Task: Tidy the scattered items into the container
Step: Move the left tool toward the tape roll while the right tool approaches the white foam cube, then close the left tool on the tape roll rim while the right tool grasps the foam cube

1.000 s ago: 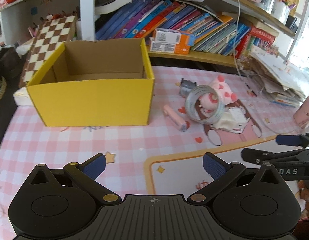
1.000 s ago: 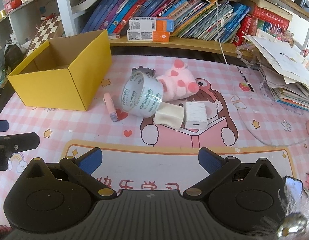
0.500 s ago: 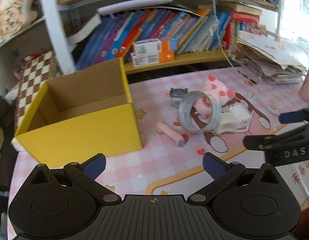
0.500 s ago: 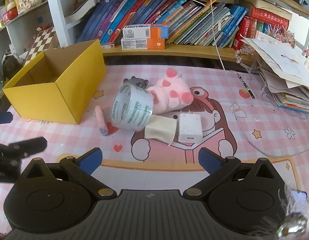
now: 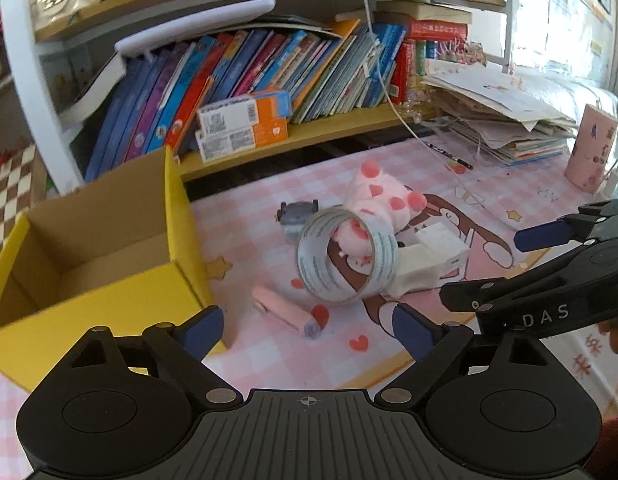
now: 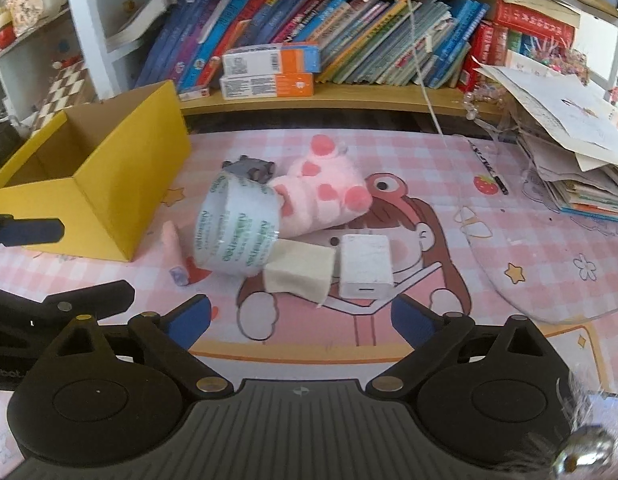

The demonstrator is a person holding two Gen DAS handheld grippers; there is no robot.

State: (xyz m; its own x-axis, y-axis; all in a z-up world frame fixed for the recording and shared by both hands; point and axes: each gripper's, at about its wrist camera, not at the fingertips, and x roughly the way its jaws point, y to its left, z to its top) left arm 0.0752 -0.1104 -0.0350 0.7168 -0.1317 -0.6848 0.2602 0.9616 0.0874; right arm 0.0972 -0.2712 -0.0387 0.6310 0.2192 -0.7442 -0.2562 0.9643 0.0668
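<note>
An open yellow cardboard box (image 5: 109, 304) (image 6: 121, 184) stands at the left, nothing visible inside. To its right lies a cluster: a clear tape roll (image 5: 345, 256) (image 6: 239, 232), a pink plush pig (image 5: 381, 200) (image 6: 321, 192), a small grey toy (image 5: 297, 214) (image 6: 251, 168), a pink cylinder (image 5: 285, 314) (image 6: 173, 246), a cream sponge block (image 6: 299, 270) (image 5: 425, 268) and a white charger cube (image 6: 365, 266). My left gripper (image 5: 309, 330) is open and empty just short of the pink cylinder. My right gripper (image 6: 301, 318) is open and empty just short of the sponge and charger.
A low shelf of books (image 6: 349, 40) and two orange-white cartons (image 6: 269, 68) run behind the pink checked mat (image 6: 429, 168). A stack of papers (image 6: 581, 148) sits at the right. A pink cup (image 5: 591, 148) stands far right. A checkerboard (image 6: 61, 84) leans behind the box.
Both grippers have moved forward toward the cluster, which looks larger now. The left view has swung right, off the box. Both stay open; no item has moved.
</note>
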